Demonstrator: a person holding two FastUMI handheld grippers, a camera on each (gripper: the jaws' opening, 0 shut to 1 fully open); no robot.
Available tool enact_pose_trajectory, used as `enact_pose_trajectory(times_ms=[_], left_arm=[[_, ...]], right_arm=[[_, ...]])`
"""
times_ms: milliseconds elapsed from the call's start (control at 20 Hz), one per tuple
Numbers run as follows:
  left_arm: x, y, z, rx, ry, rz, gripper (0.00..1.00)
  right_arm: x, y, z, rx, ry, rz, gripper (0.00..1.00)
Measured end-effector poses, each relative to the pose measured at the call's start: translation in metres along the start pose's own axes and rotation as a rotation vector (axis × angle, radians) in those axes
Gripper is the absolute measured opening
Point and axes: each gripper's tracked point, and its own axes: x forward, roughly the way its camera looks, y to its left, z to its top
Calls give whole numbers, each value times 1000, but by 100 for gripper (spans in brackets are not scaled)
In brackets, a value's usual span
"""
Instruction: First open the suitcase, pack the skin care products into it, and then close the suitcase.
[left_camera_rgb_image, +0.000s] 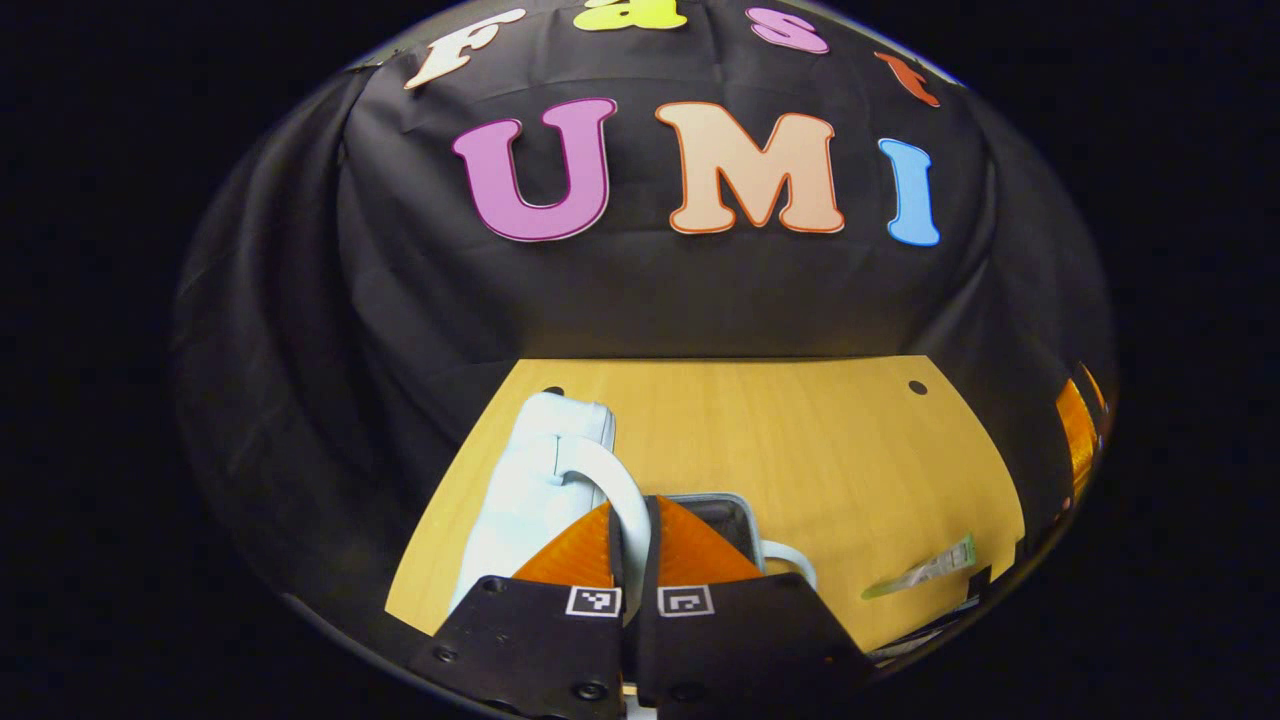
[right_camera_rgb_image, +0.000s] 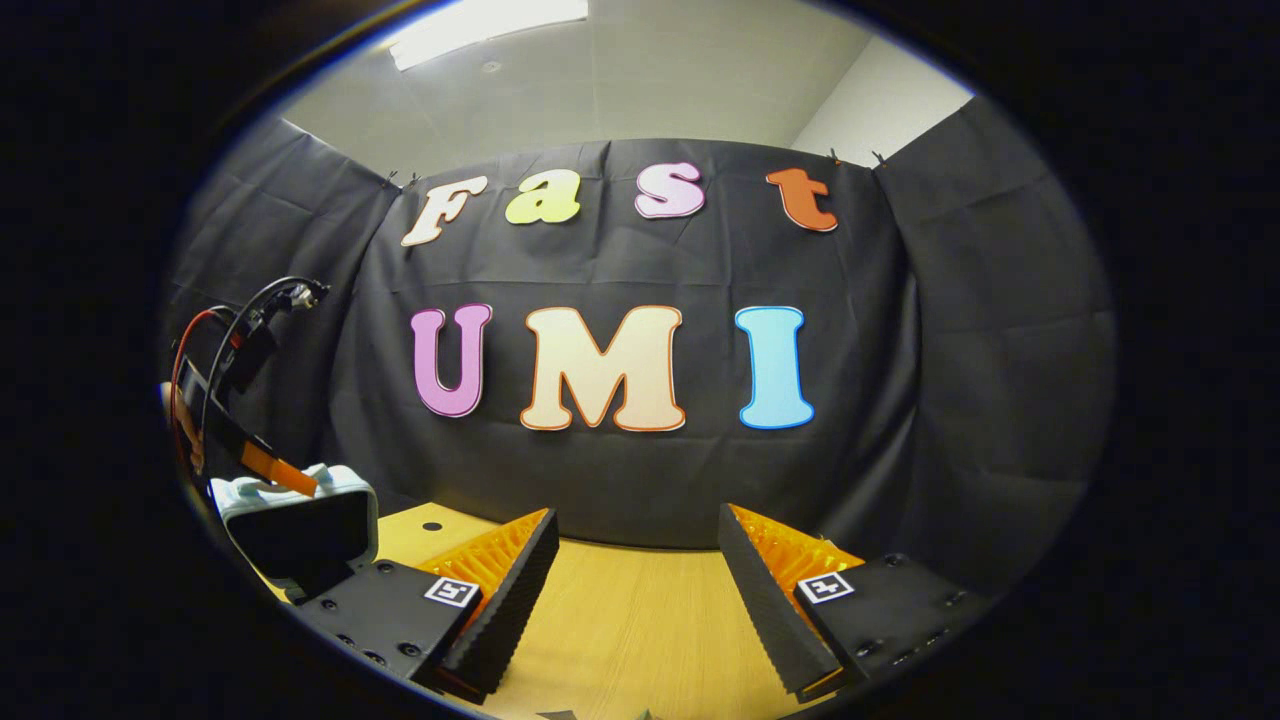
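Observation:
A small pale suitcase (left_camera_rgb_image: 530, 490) lies at the left of the wooden table, its lid tilted up. My left gripper (left_camera_rgb_image: 635, 560) is shut on the lid's white handle (left_camera_rgb_image: 615, 480), which runs between its fingers. Behind the fingers shows the dark open base (left_camera_rgb_image: 725, 510) with a second white handle (left_camera_rgb_image: 790, 555). A pale green skin care tube (left_camera_rgb_image: 925, 570) lies on the table to the right. In the right gripper view the lifted lid (right_camera_rgb_image: 300, 520) shows its dark inside, with the left gripper (right_camera_rgb_image: 275, 470) on its top edge. My right gripper (right_camera_rgb_image: 635, 600) is open above the table, holding nothing.
The wooden table (right_camera_rgb_image: 640, 630) reaches back to the black cloth wall and has small holes (left_camera_rgb_image: 917, 387) near its far edge. Red and black cables (right_camera_rgb_image: 235, 330) rise from the left gripper. Bare wood lies between the suitcase and the tube.

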Motion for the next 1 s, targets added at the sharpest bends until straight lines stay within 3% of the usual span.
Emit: enact_pose_trajectory(times_ms=[400, 700, 1000], left_arm=[[3, 109, 6, -1, -54, 95, 0], [11, 172, -6, -84, -62, 90, 0], [23, 233, -34, -116, -44, 134, 0]], right_arm=[[14, 35, 3, -21, -25, -58, 100], [18, 53, 3, -64, -24, -113, 100], [15, 83, 10, -94, -36, -107, 99]])
